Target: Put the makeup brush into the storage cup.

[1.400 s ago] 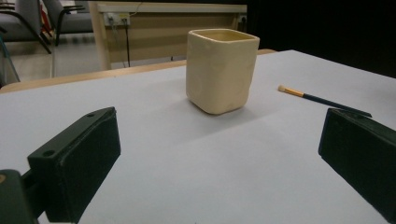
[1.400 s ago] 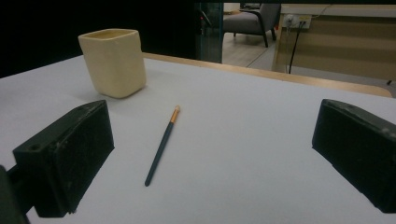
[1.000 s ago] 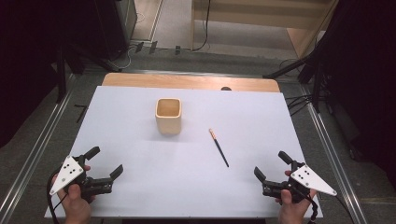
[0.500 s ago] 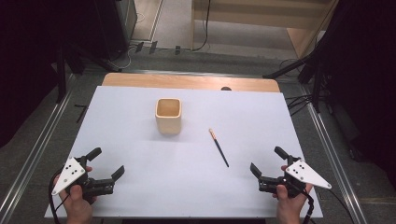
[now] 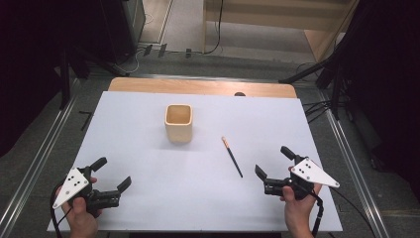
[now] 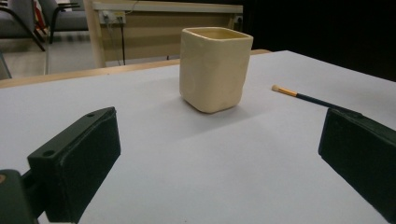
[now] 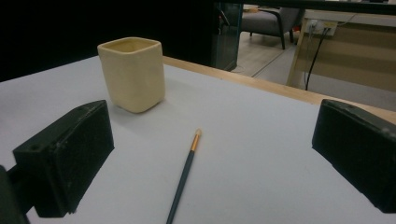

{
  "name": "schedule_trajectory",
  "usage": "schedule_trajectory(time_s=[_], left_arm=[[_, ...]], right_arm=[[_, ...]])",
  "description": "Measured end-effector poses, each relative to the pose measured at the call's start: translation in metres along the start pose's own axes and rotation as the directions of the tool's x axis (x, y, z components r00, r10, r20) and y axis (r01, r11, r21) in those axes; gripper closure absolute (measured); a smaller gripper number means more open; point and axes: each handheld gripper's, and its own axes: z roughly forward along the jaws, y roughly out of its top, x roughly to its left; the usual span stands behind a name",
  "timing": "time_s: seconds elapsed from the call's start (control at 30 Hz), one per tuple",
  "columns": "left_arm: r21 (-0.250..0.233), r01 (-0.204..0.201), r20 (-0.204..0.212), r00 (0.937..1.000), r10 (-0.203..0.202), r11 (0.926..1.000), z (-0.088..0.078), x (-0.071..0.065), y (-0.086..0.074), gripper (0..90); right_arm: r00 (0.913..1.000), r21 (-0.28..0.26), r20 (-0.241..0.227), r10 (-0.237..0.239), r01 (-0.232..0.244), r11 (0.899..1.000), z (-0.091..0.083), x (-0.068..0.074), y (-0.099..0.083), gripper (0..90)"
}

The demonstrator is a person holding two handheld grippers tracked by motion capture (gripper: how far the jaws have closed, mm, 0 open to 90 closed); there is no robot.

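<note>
Cup point(image 5: 178, 122): plain cream-yellow. Brush point(image 5: 232, 156): dark handle, gold-orange ferrule, pale tip. Table point(image 5: 124, 124): white sheet with a tan wooden far edge; grippers' jaws black, their top plates grey-white.

The cup point(image 6: 215, 70) looks like matt cream ceramic with a slightly dimpled, uneven wall. The brush point(image 7: 184, 175) has a smooth dark handle and a shiny metal-looking collar. The counter point(image 5: 148, 124) is covered in smooth matt white, with bare wood at its far edge.

White table point(image 5: 133, 119) (wooden far edge), grey chair point(image 7: 268, 21) beyond
</note>
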Motion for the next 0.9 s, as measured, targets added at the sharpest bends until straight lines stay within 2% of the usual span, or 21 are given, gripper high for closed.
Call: schedule_trajectory(time_s=[0.37,0.9], left_arm=[[-0.003,0.000,0.000,1.0000,0.000,1.0000,0.000,-0.001,0.001,0.0],[-0.002,-0.003,-0.003,1.0000,0.003,1.0000,-0.001,0.000,0.001,0.0]], right_arm=[[0.9999,0.012,-0.010,-0.008,0.008,1.000,0.019,-0.001,0.020,0.0],[0.9995,0.040,-0.032,-0.008,0.009,0.999,0.042,0.000,0.037,0.0]])
